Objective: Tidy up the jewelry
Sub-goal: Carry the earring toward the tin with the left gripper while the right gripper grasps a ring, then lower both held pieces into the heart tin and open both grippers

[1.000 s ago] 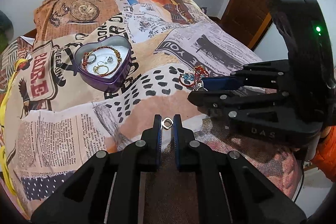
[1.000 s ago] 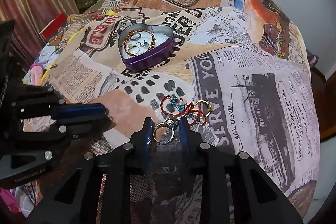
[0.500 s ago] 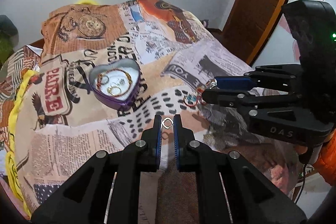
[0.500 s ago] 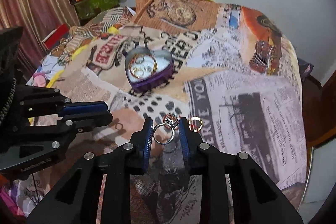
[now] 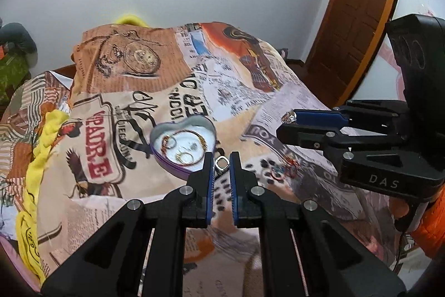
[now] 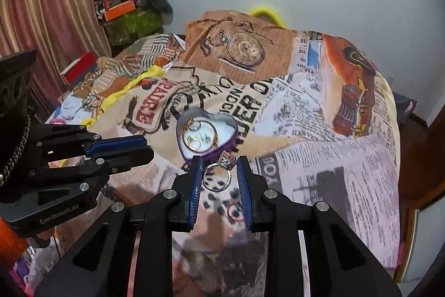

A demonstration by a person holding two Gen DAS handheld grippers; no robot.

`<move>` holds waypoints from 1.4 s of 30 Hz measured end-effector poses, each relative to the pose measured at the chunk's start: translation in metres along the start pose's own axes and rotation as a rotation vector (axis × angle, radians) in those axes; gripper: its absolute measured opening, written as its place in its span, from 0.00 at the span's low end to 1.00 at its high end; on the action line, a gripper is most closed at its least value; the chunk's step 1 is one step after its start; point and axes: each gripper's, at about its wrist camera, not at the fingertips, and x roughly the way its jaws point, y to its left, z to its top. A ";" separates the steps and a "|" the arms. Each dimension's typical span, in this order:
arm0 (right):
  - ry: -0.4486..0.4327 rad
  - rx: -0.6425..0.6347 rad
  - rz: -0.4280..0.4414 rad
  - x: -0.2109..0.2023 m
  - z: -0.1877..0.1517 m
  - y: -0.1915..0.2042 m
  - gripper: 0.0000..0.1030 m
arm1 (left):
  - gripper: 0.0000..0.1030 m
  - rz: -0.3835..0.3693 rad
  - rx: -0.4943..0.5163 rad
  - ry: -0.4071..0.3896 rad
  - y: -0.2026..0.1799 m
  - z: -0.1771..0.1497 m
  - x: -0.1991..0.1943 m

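Left wrist view: two small pieces carried toward the heart tin

Left wrist view showed the left gripper pinching a small square silver ring, held just short of the purple heart tin on the printed bedspread; the right gripper clamped a jewelled ring by its band, stone upward, likely so both could drop into the tin, where bracelets and rings already lay; beaded pieces remained on the bedspread.

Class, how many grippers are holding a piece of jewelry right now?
2. The left gripper pinches a small square ring; the right gripper holds a stone-set ring.
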 end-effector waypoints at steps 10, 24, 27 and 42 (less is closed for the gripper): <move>0.010 0.022 0.033 0.030 0.025 0.001 0.22 | 0.09 0.025 -0.040 0.011 0.032 0.010 0.025; 0.150 0.106 0.106 0.097 0.043 -0.010 0.22 | 0.09 0.002 -0.084 0.087 0.063 0.014 0.080; 0.184 0.127 0.120 0.108 0.043 -0.013 0.22 | 0.09 0.000 -0.078 0.103 0.063 0.014 0.089; 0.251 0.142 0.107 0.133 0.043 -0.021 0.22 | 0.08 -0.001 -0.077 0.131 0.066 0.015 0.110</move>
